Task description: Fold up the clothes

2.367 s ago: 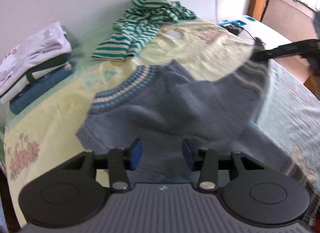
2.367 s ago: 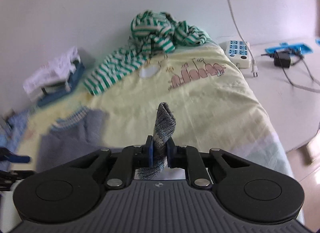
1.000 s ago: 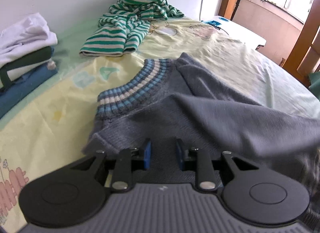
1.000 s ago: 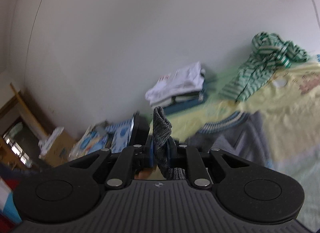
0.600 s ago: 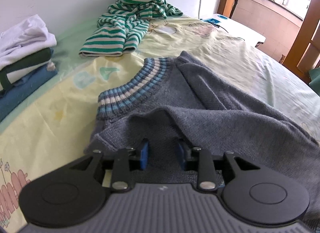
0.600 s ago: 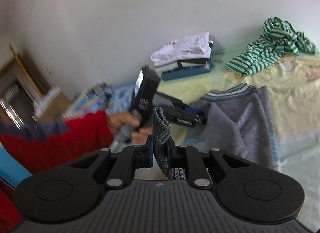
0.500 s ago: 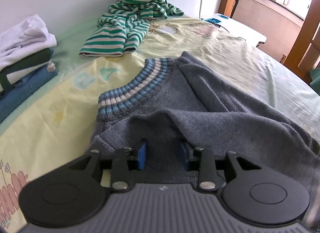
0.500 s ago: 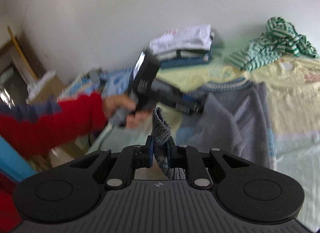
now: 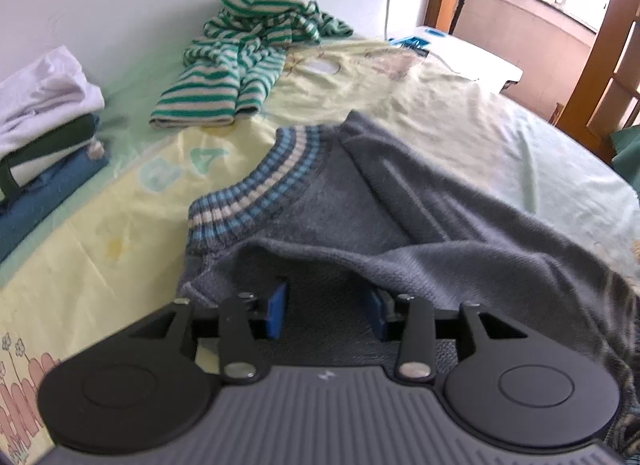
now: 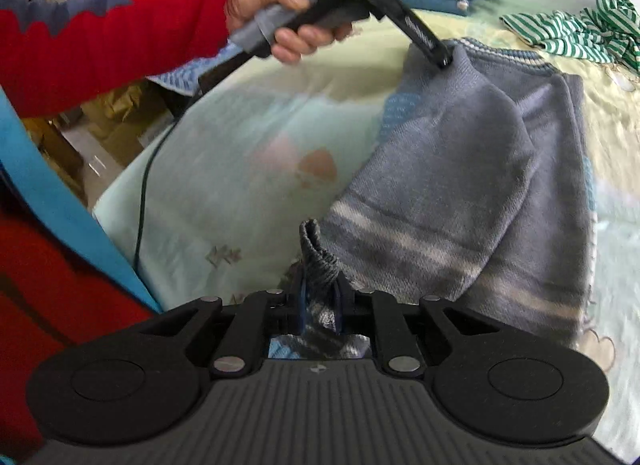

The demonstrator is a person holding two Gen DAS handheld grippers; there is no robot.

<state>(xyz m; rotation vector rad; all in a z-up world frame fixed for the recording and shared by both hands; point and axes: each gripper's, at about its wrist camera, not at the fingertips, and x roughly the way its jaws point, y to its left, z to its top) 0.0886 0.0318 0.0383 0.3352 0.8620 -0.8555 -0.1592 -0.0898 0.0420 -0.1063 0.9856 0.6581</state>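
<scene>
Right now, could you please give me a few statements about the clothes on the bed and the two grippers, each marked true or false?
1. The right gripper is shut on the grey sweater. True.
2. The left gripper is clamped tight. False: its jaws are opening, with sweater fabric between them.
3. The striped green garment is neatly folded. False: it lies crumpled.
4. A stack of folded clothes sits by the wall. True.

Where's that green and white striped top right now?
In the left wrist view the striped top lies crumpled at the far end of the bed against the wall, beyond the grey sweater and to the right of the folded stack.
</scene>
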